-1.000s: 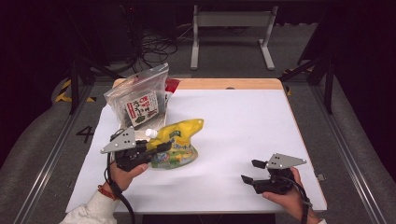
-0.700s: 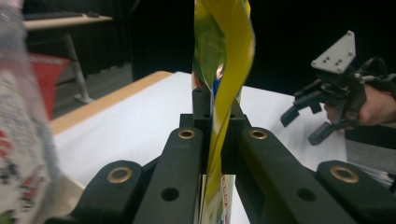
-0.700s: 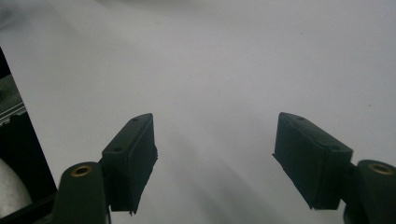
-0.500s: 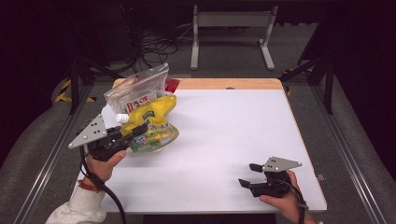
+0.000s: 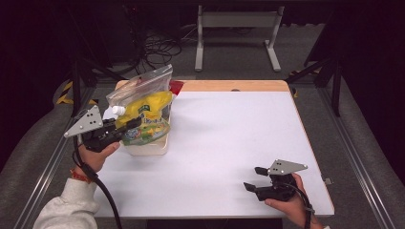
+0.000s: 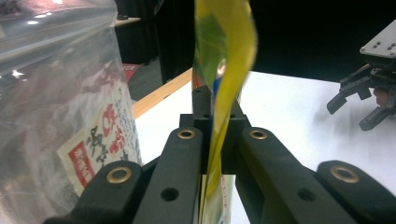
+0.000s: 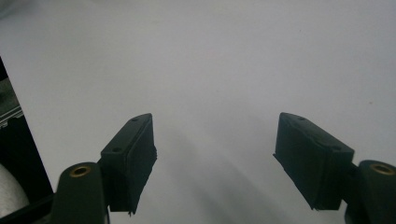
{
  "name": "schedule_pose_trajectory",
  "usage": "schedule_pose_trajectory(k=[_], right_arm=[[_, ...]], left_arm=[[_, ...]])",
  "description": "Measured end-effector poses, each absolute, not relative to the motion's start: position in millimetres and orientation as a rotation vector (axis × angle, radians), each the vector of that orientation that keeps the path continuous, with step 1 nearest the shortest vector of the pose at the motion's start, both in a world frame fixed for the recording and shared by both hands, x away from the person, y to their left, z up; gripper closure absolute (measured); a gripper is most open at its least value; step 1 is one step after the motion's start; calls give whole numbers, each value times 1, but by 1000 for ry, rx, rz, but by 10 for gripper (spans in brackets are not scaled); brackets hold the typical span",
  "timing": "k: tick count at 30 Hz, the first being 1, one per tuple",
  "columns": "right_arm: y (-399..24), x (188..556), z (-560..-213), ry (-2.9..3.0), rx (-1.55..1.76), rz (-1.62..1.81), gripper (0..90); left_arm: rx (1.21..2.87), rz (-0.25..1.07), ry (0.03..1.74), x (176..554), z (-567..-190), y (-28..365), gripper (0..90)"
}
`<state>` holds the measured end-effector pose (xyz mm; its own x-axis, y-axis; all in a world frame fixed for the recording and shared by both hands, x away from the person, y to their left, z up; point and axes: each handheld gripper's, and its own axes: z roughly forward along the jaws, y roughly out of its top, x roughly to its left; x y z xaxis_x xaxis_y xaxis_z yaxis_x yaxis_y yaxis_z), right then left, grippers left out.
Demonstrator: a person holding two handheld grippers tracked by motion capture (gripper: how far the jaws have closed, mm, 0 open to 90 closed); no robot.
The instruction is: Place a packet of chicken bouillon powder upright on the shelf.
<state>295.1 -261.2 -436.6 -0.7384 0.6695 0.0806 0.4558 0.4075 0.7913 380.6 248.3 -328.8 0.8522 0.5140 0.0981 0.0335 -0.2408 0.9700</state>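
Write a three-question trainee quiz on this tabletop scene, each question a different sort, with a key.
1. True or false: the left gripper is shut on the yellow pouch.
2. How do the right gripper's jaws stand? A) clamped on a bag B) apart with nothing between them C) closed on a cable
3. Fill in: the clear zip bag stands at the table's far ____ corner in the high view.

Key: 1. True, its jaws pinch the pouch's edge. 2. B, over bare white table. 3. Left.
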Motion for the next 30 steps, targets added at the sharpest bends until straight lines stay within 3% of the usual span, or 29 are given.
schedule_pose_trajectory(k=[10, 30], right_arm=[[-259, 296, -438, 2429, 983, 1238, 284], [-256, 295, -438, 2439, 974, 1220, 274]], left_arm=[[1883, 461, 423, 398, -339, 251, 891], [1889, 414, 528, 409, -381, 255, 886]])
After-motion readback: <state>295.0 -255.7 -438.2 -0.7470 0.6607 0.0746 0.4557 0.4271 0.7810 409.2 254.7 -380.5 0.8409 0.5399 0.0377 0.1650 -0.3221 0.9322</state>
